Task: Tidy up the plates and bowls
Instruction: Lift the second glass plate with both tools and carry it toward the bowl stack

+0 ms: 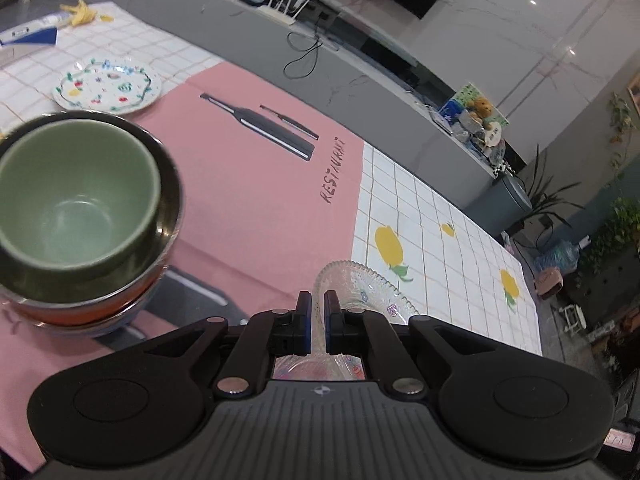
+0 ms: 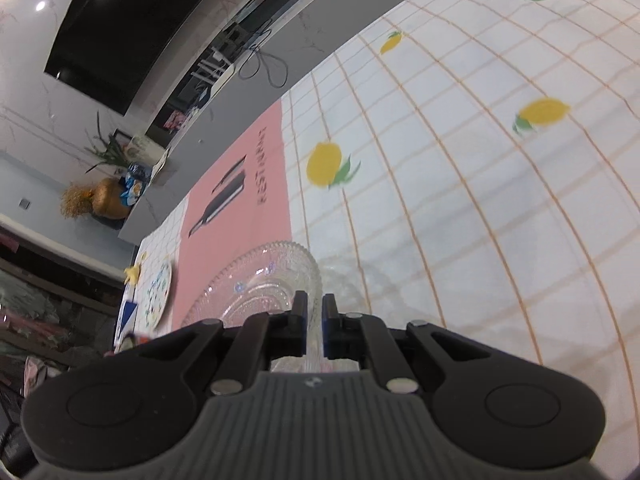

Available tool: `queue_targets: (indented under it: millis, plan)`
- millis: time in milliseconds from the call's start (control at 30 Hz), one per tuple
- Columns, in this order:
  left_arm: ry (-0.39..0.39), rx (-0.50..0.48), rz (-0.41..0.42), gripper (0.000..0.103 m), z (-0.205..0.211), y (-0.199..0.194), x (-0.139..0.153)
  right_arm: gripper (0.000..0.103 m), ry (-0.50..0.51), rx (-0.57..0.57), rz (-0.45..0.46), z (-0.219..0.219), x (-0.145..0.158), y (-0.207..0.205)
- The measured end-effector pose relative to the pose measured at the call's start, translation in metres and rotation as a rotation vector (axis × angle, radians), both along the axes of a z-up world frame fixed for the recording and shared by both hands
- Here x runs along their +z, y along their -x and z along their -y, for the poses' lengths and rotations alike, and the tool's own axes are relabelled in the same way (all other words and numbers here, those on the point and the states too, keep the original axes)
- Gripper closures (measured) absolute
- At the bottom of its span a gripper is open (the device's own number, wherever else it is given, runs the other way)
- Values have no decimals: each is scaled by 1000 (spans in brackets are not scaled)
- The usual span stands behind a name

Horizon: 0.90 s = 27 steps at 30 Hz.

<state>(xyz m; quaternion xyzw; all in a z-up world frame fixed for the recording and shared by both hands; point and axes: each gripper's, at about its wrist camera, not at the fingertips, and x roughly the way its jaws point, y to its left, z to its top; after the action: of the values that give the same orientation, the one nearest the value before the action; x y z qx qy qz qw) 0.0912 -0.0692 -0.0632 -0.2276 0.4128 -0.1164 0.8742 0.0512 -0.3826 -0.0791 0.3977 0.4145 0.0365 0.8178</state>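
Both grippers are clamped on the same glass plate [image 1: 362, 286], one on each side of its rim. The left gripper [image 1: 318, 308] has its jaws nearly shut on the edge, and so does the right gripper [image 2: 315, 310]. The plate sits tilted over the tablecloth [image 2: 460, 184], above where pink meets white. A stack of bowls [image 1: 80, 216] with a green one on top stands to the left, and a flowery plate [image 1: 107, 86] lies further back.

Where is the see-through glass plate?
The glass plate is pinched between both claws, left claw and right claw, above the tablecloth, right of the stacked bowls.
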Motion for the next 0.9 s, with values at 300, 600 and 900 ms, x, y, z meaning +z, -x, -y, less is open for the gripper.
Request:
queue_targets:
  millis: [300,600,900]
  plan:
    - [-76,-18,-27,97,-4,17,-17,98,107,62,-17,-26,-4,8]
    - [-111,-37,-46,96,-3,21,-28,98,189,110,-36,-36,-7,4]
    - [-182,-72,-35,97,3,25,-31,98,282,144,-43,-44,-6,2]
